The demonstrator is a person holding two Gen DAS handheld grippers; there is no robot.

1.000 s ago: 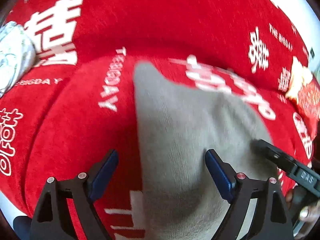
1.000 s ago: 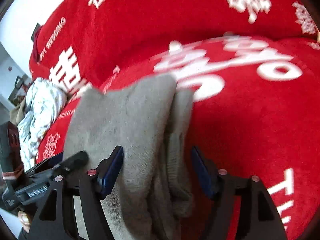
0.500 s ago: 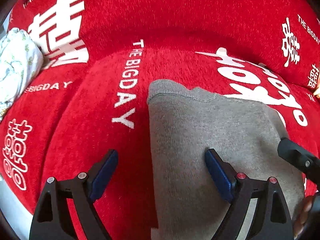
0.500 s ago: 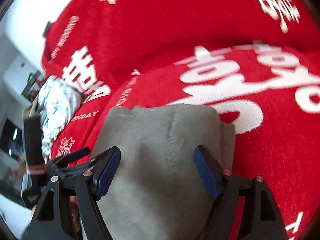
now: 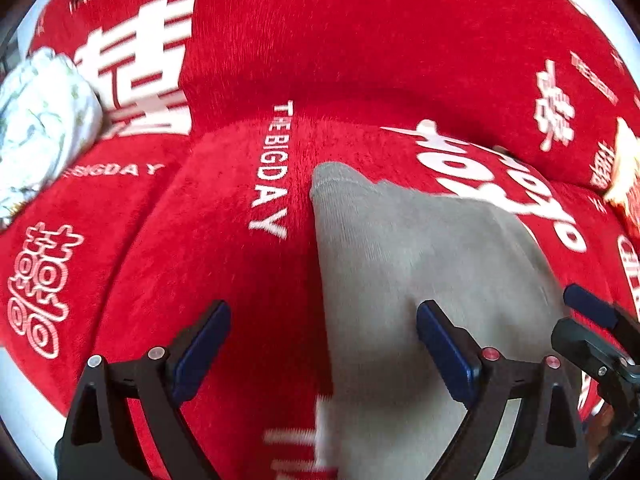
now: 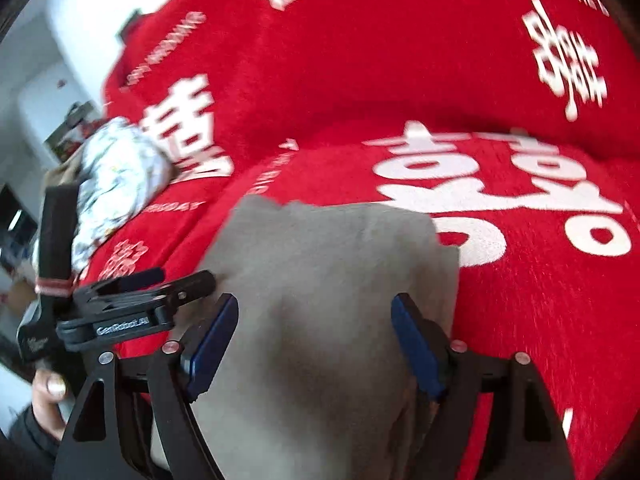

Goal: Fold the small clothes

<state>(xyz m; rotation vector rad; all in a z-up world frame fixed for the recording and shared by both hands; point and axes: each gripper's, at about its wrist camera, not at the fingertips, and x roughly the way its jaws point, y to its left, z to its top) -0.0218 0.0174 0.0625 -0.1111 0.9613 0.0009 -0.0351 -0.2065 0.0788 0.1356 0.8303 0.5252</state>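
A folded grey knit garment (image 5: 424, 264) lies flat on the red sofa seat (image 5: 208, 248); it also shows in the right wrist view (image 6: 320, 280). My left gripper (image 5: 322, 344) is open and empty, hovering over the garment's left edge. My right gripper (image 6: 314, 338) is open and empty, above the garment's near part. The right gripper shows at the right edge of the left wrist view (image 5: 596, 336); the left gripper shows at the left of the right wrist view (image 6: 132, 304).
A crumpled white floral cloth (image 5: 36, 128) lies on the sofa at the left, also in the right wrist view (image 6: 116, 184). The sofa backrest (image 5: 340, 40) rises behind the garment. A yellow-red item (image 5: 624, 184) sits at the far right.
The garment was laid down flat on the seat and released; both grippers have drawn back a little. The right gripper has turned slightly and the garment's folded right edge now lies flat.
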